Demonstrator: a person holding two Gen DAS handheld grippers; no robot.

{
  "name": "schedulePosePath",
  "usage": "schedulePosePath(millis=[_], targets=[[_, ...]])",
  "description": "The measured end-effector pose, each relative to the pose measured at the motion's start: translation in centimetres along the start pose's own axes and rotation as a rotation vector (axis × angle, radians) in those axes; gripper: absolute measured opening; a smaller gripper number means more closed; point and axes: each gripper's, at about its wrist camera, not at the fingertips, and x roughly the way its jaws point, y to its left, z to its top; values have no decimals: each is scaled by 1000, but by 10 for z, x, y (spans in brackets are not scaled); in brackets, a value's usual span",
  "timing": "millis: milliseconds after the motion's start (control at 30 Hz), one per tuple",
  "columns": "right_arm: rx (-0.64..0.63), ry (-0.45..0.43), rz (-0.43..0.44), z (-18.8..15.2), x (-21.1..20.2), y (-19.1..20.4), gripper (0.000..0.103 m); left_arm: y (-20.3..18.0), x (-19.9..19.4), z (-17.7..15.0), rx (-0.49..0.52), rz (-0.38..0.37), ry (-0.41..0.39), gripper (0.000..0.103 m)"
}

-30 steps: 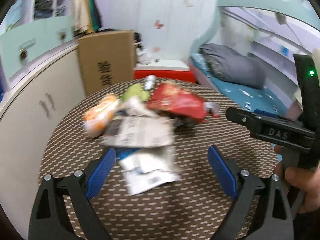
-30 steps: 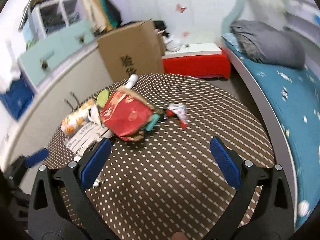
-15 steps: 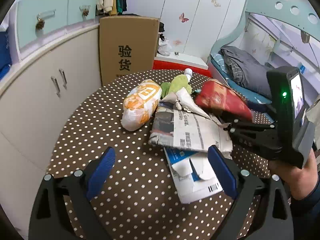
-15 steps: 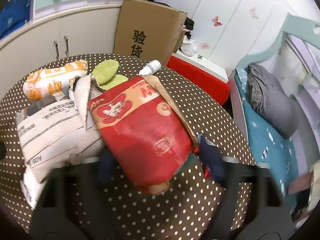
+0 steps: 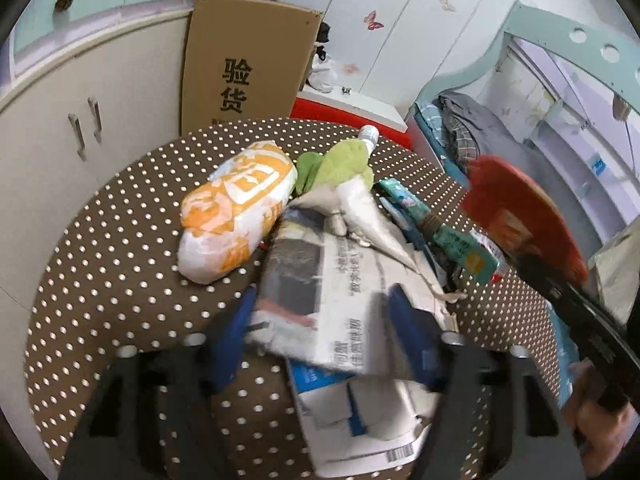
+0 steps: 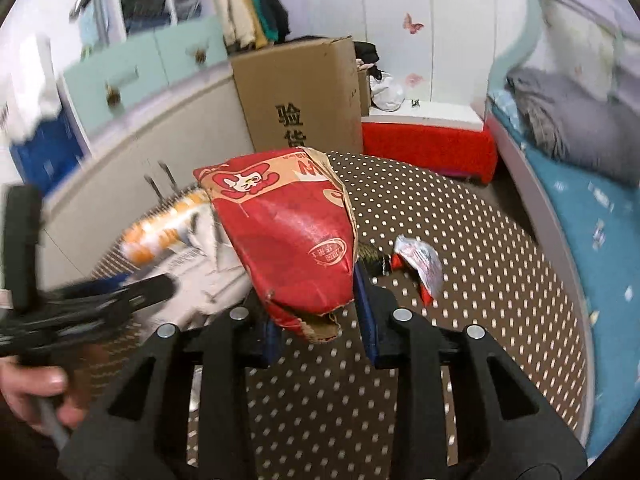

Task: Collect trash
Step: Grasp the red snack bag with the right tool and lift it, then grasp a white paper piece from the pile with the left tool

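Observation:
My right gripper (image 6: 316, 320) is shut on a crumpled red paper bag (image 6: 288, 236) and holds it up above the dotted brown table (image 6: 460, 240). The bag also shows in the left wrist view (image 5: 520, 216) at the right. My left gripper (image 5: 324, 336) has its blue fingers closed around a folded newspaper (image 5: 328, 292) on the trash pile. An orange and white bag (image 5: 236, 216), a green cloth (image 5: 336, 164) and a white and blue box (image 5: 360, 416) lie around it.
A teal wrapper (image 5: 440, 232) lies right of the newspaper. A small red and white wrapper (image 6: 420, 264) lies on the table. A cardboard box (image 5: 248, 64), cabinets (image 5: 80, 120) and a bed (image 6: 580, 184) surround the table.
My right gripper closed on the red bag and lifted it off the pile. My left gripper moved forward and closed around the newspaper.

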Motion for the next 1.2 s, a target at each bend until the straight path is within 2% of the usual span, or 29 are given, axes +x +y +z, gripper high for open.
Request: schedulePosePath(millis=[33,100,200,333,400,533,567,600,667,733,767,833,867,900,933,967,1033,1200], targets=[[37,-5,19,-3,-9,-8,31,-2,-1,1,1,0,-10,51],[71,-6,36,-7,-19,-15,31,-7,-4,2,18,-10,-31,31],[121,-4,55,-20,-36,-28,31,-17,-14,0,58,-19,-62,23],[165,4,64,-33,-48,-38,31,-28,-22,-4,111,-49,-83,24],[180,14,62,-38,-50,-42,31,-33,-17,-3,124,-55,-75,45],[201,15,64,-45,-53,-43,31,-44,-7,4,156,-34,-94,47],[202,14,64,-47,-54,-44,31,-48,-7,7,170,-51,-103,41],[202,15,64,-47,-54,-44,31,-50,-6,9,177,-55,-104,27],[204,12,67,-49,-55,-45,31,-51,-3,15,173,-85,-89,22],[204,9,70,-49,-56,-45,31,-56,0,17,179,-99,-86,22],[204,7,70,-49,-56,-45,31,-60,2,18,190,-93,-88,24],[205,7,70,-50,-56,-45,31,-63,6,18,179,-96,-84,44],[206,8,69,-51,-56,-45,31,-63,8,18,163,-105,-82,47],[206,9,71,-52,-57,-46,31,-63,11,17,148,-116,-80,44],[208,10,73,-52,-57,-45,31,-63,14,17,144,-122,-72,34],[209,11,76,-53,-57,-45,31,-64,18,16,142,-122,-59,13],[209,13,78,-53,-57,-43,31,-64,19,14,125,-135,-62,11],[235,-3,83,-56,-63,-47,31,-68,1,7,161,-141,-121,7]])
